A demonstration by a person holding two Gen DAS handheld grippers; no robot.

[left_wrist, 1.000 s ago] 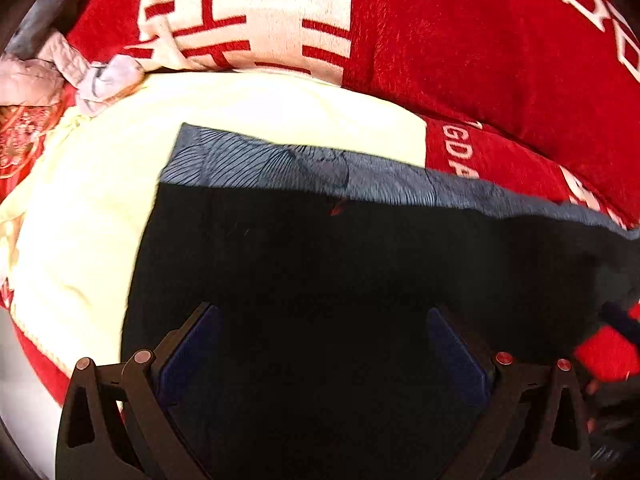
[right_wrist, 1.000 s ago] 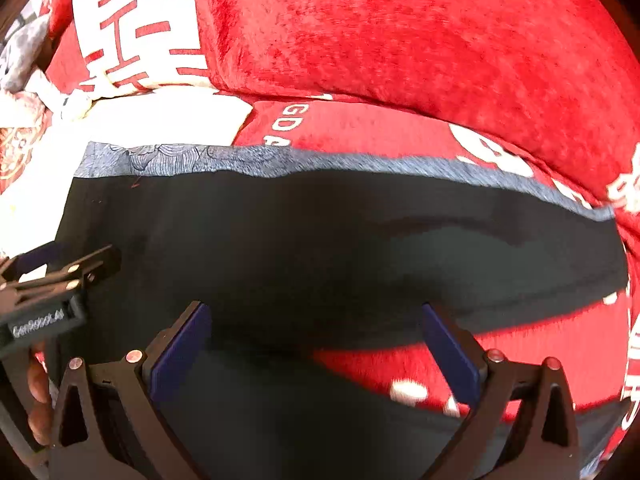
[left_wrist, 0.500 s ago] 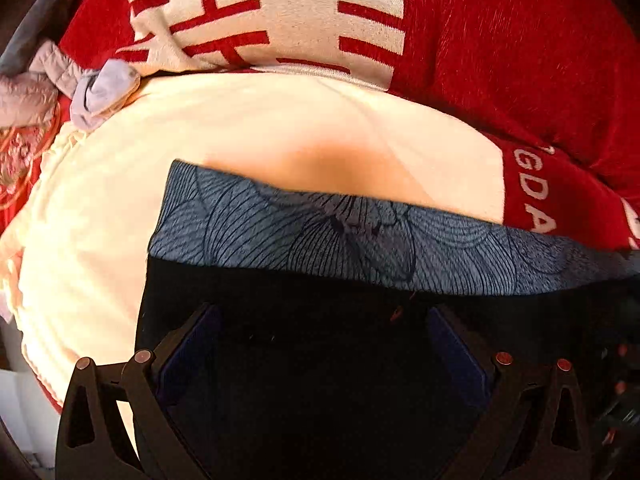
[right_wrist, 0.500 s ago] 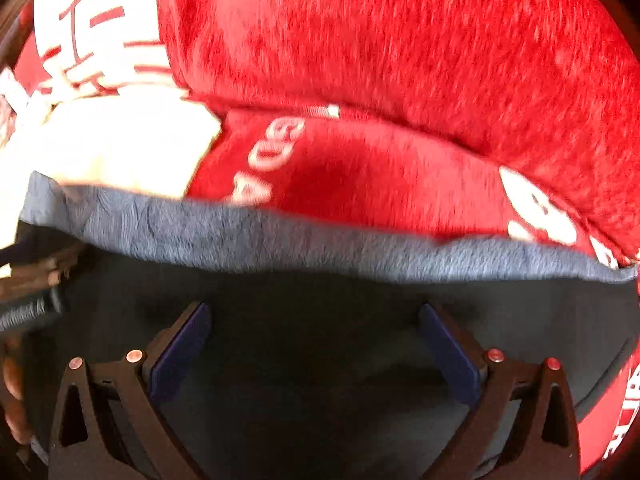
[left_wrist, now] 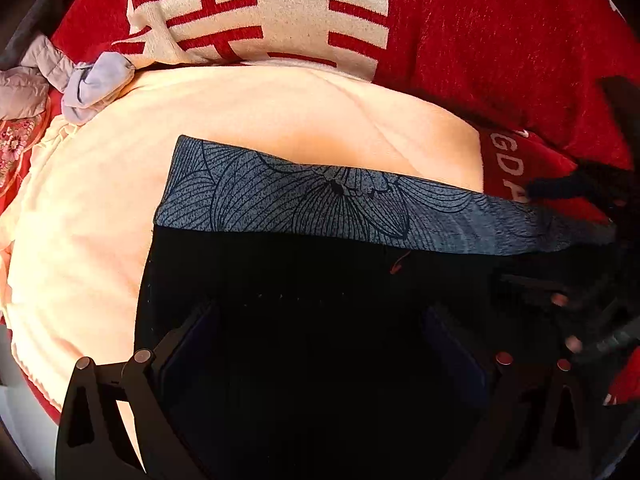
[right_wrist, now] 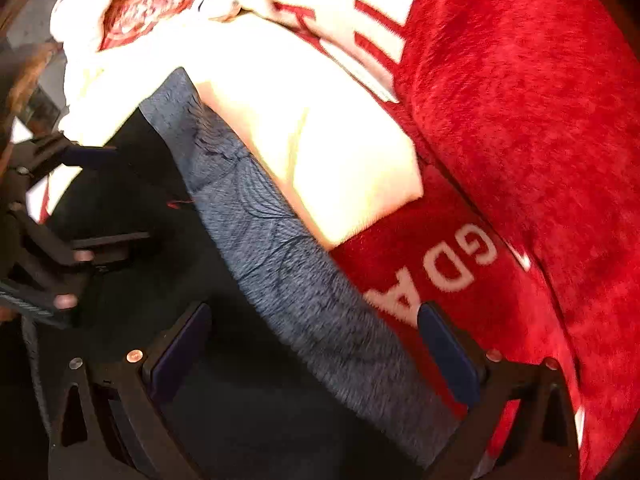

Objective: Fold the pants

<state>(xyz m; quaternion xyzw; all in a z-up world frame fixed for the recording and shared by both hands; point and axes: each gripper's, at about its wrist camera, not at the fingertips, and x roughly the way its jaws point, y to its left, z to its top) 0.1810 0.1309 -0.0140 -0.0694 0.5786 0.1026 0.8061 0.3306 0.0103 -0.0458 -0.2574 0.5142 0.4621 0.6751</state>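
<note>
Black pants (left_wrist: 304, 320) with a grey-blue flower-print waistband (left_wrist: 320, 204) lie flat on a cream blanket (left_wrist: 100, 220) and red blanket. My left gripper (left_wrist: 320, 344) is open, hovering low over the black cloth just below the waistband's left end. My right gripper (right_wrist: 316, 344) is open, its jaws straddling the waistband (right_wrist: 280, 248) where it crosses onto the red blanket (right_wrist: 520, 160). The right gripper shows at the right edge of the left wrist view (left_wrist: 576, 280); the left gripper shows at the left of the right wrist view (right_wrist: 92, 216).
A red blanket with white characters (left_wrist: 280, 12) rises behind the pants. A lilac garment (left_wrist: 92, 80) and a floral cloth (left_wrist: 16, 140) lie at the far left.
Both grippers have moved forward over the pants toward the waistband. The right gripper has also swung, so the waistband now runs diagonally in its view. Both stay open.
</note>
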